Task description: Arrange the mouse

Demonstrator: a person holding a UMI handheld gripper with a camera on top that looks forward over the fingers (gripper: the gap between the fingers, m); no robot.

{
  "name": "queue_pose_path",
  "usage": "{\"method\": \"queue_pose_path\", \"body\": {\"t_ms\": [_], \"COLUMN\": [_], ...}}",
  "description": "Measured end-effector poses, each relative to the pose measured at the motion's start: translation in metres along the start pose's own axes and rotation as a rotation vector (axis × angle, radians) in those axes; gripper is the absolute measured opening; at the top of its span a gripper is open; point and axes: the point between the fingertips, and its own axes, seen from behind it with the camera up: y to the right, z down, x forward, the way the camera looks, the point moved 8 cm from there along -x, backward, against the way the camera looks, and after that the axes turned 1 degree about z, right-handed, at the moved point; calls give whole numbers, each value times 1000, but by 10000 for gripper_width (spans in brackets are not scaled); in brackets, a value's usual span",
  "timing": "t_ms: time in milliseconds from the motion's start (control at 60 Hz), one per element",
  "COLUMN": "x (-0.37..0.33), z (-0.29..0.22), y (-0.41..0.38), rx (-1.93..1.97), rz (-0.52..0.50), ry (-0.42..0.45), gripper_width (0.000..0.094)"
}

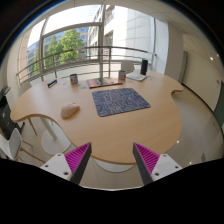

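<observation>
We look down over a round wooden desk [120,125] from some way off. Our fingers [78,160] stand wide apart and hold nothing, with their magenta pads facing each other across bare space above the near rim of the desk.

The mouse [70,111], a pale beige shape, lies on the wood well beyond the fingers and off to the left of the left finger's line. It is nowhere near being between them. Just to its right, apart from it, lies a dark patterned mouse mat [120,101], roughly in line with the gap between the fingers.

Farther back we make out small items [136,72] near the far rim, too small to tell. Windows [60,45] with green trees rise behind.
</observation>
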Motion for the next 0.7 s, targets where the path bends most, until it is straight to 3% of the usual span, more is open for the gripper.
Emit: {"method": "queue_pose_path", "body": {"t_ms": [317, 700], "x": [95, 207], "z": [-50, -90], "y": [-165, -221], "rx": [-138, -119], "rz": [-228, -270], "ry": [78, 6], "gripper_width": [850, 841]}}
